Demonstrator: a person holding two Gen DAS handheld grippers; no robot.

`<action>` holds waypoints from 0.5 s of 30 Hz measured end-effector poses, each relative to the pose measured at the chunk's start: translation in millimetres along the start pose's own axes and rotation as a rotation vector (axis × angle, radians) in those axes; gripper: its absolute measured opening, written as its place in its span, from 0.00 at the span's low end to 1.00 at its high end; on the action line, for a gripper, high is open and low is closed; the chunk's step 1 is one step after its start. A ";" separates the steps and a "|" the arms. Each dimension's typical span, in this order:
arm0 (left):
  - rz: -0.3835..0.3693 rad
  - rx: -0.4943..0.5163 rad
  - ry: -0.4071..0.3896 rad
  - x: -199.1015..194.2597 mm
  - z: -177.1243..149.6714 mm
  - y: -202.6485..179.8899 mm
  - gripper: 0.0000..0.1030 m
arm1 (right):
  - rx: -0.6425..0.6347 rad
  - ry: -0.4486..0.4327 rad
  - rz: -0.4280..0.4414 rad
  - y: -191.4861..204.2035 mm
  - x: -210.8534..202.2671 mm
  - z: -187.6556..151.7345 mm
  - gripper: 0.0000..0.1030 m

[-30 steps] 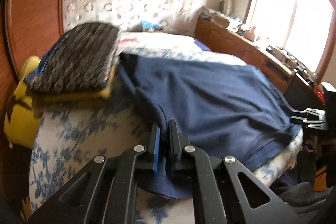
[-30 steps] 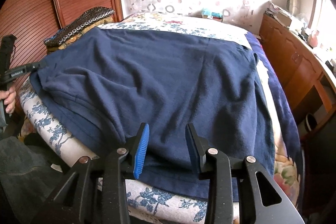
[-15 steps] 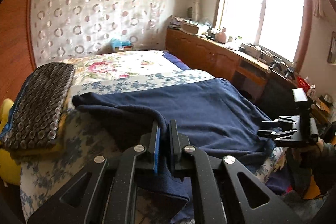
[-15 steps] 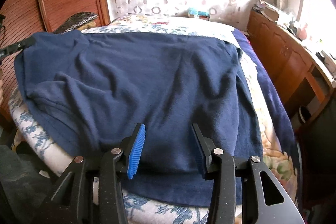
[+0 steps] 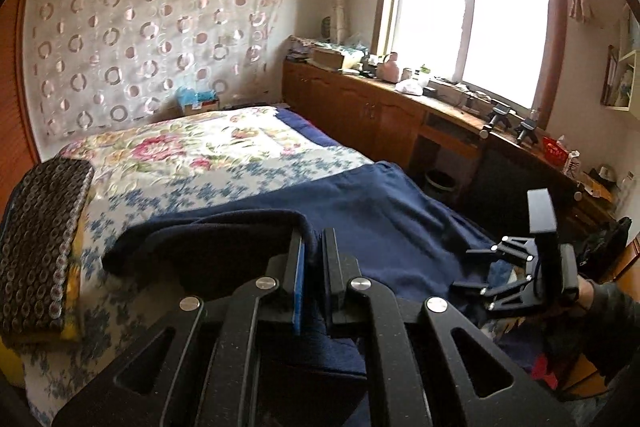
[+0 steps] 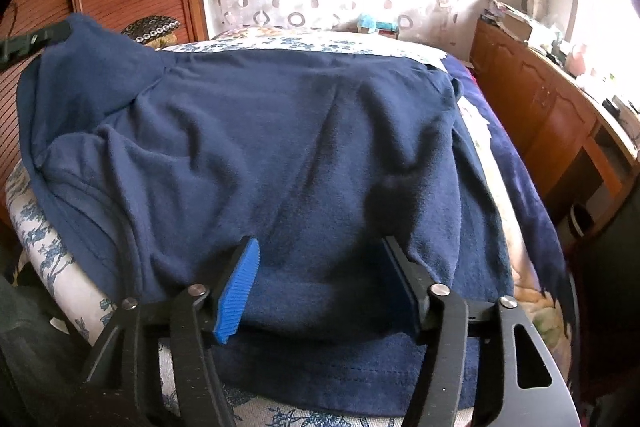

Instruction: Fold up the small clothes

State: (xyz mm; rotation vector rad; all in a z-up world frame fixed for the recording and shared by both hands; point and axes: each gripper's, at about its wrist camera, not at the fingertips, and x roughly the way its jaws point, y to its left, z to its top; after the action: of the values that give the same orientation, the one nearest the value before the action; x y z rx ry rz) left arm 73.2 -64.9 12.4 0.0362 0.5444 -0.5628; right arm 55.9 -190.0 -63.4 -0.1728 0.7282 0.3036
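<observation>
Your left gripper (image 5: 312, 259) is closed on the edge of the navy garment (image 6: 280, 155). The two pads pinch a fold of the dark cloth, and that corner is lifted off the bed (image 5: 192, 163), so it hangs in a curve above the flowered bedcover. From the right wrist view you see the same corner raised at the far left, where the thin black tip of the left gripper (image 6: 36, 39) holds it.

Your right gripper (image 6: 320, 287) has its jaws opening at this moment. They stand wide over the near hem of the garment, and the blue pad (image 6: 236, 291) on the left finger does not press on the cloth. The fabric lies between and under the fingers, but nothing is gripped there.

The garment is spread across the near end of the bed, with wrinkles through the middle and its hem with a line of stitching close to you. A folded dark cloth with small rings (image 5: 40, 251) lies at the left side of the bed on something yellow.

About writing: a red box (image 5: 554, 149) and a white carton (image 5: 573, 163) stand on the long wooden counter (image 5: 400, 107) under the window (image 5: 468, 3), but their print is too small to read. No other label or brand is legible.
</observation>
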 end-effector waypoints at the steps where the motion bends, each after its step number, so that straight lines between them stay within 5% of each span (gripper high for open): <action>1: -0.011 0.007 -0.003 1.7 4.5 -3.6 0.08 | -0.001 -0.002 0.000 0.2 -0.5 -0.2 0.64; 9: -0.088 0.056 -0.016 12.2 29.9 -37.1 0.07 | 0.008 0.021 0.030 -5.0 -5.6 4.8 0.64; 15: -0.164 0.123 -0.014 17.9 49.9 -77.1 0.07 | 0.051 -0.083 0.003 -24.0 -44.9 17.8 0.64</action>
State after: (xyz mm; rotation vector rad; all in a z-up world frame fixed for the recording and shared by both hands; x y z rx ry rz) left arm 70.1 -148.2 55.0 0.1049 0.5013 -0.7554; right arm 43.4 -217.5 -18.7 -0.1103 0.6533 0.2927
